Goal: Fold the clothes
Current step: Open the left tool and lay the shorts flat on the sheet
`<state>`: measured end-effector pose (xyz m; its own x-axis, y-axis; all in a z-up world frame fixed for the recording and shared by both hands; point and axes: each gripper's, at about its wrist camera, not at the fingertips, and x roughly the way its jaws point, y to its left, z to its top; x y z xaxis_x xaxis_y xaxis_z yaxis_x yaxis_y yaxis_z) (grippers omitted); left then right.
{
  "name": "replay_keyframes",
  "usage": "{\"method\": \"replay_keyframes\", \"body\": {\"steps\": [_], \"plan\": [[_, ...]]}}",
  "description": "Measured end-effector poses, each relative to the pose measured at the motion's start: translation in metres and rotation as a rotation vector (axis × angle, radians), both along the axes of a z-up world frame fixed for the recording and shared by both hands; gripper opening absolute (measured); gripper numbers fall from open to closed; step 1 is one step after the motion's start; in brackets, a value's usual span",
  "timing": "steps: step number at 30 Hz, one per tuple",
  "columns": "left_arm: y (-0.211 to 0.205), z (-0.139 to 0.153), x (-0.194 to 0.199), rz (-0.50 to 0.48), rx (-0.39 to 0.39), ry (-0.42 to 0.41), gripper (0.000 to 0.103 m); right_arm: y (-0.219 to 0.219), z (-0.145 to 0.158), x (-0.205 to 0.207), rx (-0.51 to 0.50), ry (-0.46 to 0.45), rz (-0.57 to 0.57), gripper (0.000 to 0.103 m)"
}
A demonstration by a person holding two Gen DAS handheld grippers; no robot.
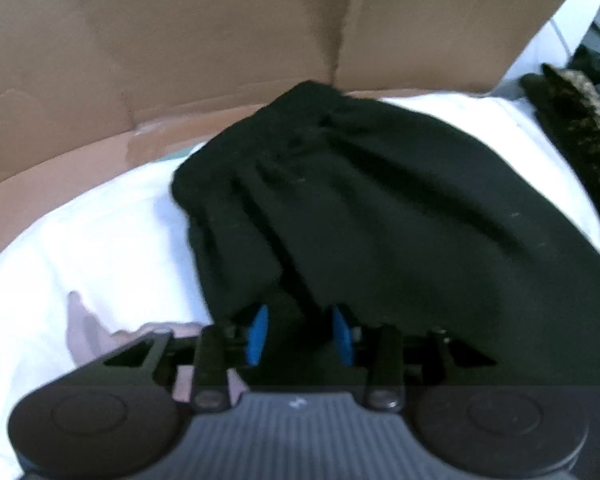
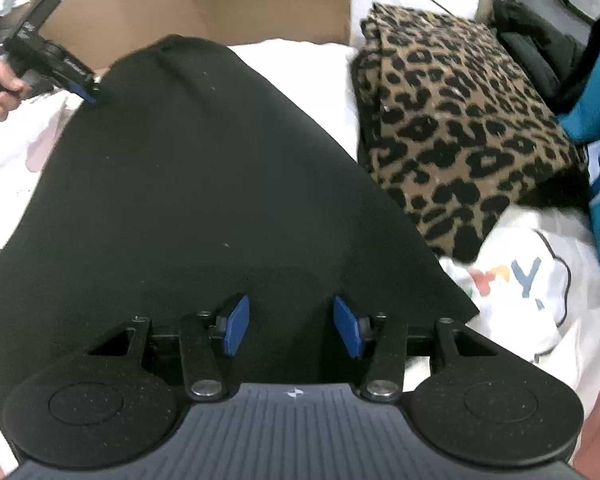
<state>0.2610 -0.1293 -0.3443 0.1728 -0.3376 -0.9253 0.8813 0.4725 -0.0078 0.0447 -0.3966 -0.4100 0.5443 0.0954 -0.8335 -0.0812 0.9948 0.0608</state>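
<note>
Here the black garment [image 2: 204,184], soft and limp, sprawls mid-frame on the white bedding [image 2: 540,300], best taken by its hems: left gripper [image 2: 90,94] at ten o'clock pinches its edge, right gripper [image 2: 290,326] spread, pressing nothing.

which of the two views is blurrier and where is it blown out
Left wrist view is the blurrier: the black garment and cardboard are smeared, and the white bedding is blown out. Right wrist view is sharper, with crisp spots on the leopard print fabric; both bend at the edges.
</note>
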Motion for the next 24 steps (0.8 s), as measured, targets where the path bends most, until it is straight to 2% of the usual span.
{"method": "replay_keyframes", "body": {"steps": [7, 13, 18, 24], "plan": [[0.023, 0.020, 0.003, 0.019, 0.019, -0.023, 0.034, -0.005, -0.002, 0.002, -0.039, 0.030, 0.004, 0.054], [0.061, 0.048, -0.009, 0.052, -0.023, 0.010, 0.044, -0.003, 0.012, 0.002, -0.017, 0.044, -0.034, 0.054], [0.090, 0.056, -0.029, 0.065, -0.067, 0.056, 0.044, 0.006, 0.038, -0.004, 0.014, 0.007, 0.052, 0.054], [0.116, 0.044, -0.058, 0.006, -0.088, 0.042, 0.047, 0.026, 0.051, -0.007, 0.006, 0.015, 0.129, 0.054]]}}
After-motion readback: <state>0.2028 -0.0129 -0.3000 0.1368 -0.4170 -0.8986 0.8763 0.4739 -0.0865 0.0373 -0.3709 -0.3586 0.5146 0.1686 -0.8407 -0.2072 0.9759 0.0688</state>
